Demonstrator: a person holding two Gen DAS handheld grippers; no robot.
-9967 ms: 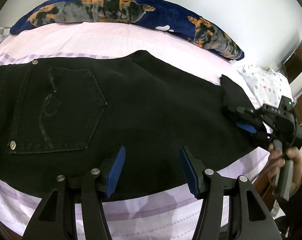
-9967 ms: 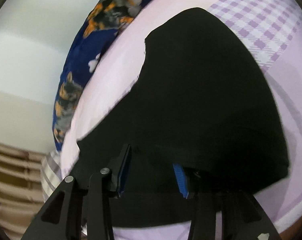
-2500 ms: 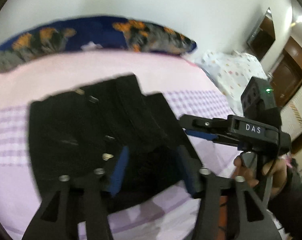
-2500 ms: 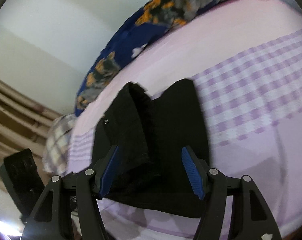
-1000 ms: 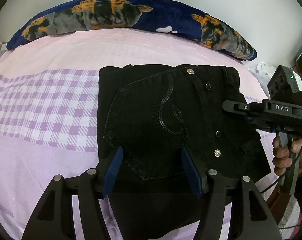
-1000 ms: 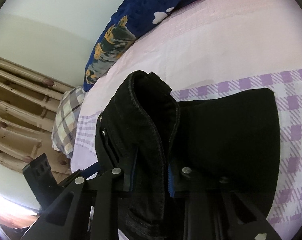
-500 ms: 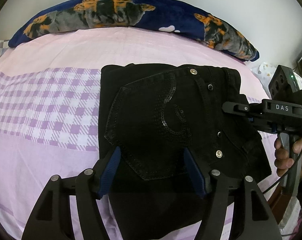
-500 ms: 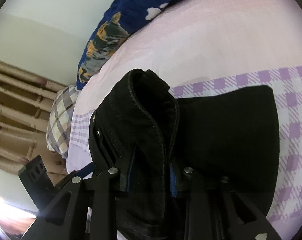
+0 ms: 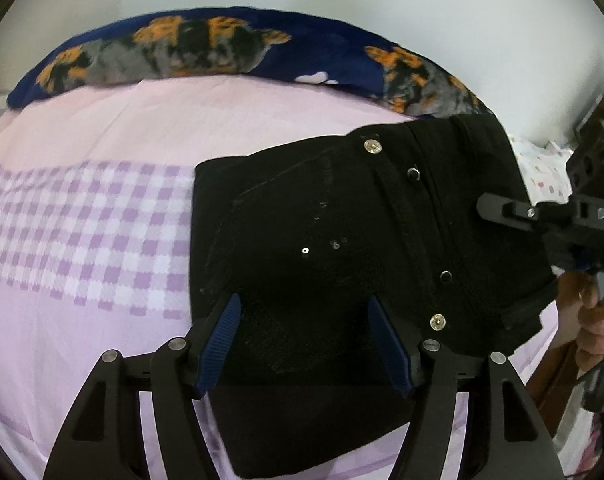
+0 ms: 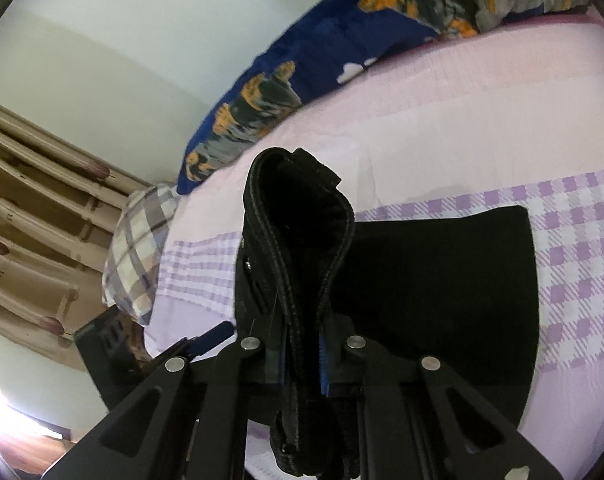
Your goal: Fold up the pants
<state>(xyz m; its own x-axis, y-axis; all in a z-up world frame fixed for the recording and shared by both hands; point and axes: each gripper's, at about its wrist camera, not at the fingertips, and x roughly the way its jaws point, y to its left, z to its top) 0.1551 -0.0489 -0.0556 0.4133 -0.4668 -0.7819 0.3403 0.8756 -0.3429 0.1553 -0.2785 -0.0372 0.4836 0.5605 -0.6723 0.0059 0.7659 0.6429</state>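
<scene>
Right tongs (image 10: 302, 360) clench the waistband (image 10: 298, 216) of the folded pants (image 9: 342, 240) on the bed (image 9: 82, 320), left tongs (image 9: 308, 340) hover released; a careless tug may undo the fold.

Both claws are showing matte black frames with silver round-headed screws. The left claw (image 9: 304, 340) is wearing ribbed dark-blue pads (image 9: 221, 343); the right claw (image 10: 302, 364) is carrying white "DAS" lettering, a bare-skinned hand (image 9: 592, 316) wrapping its grip.
</scene>
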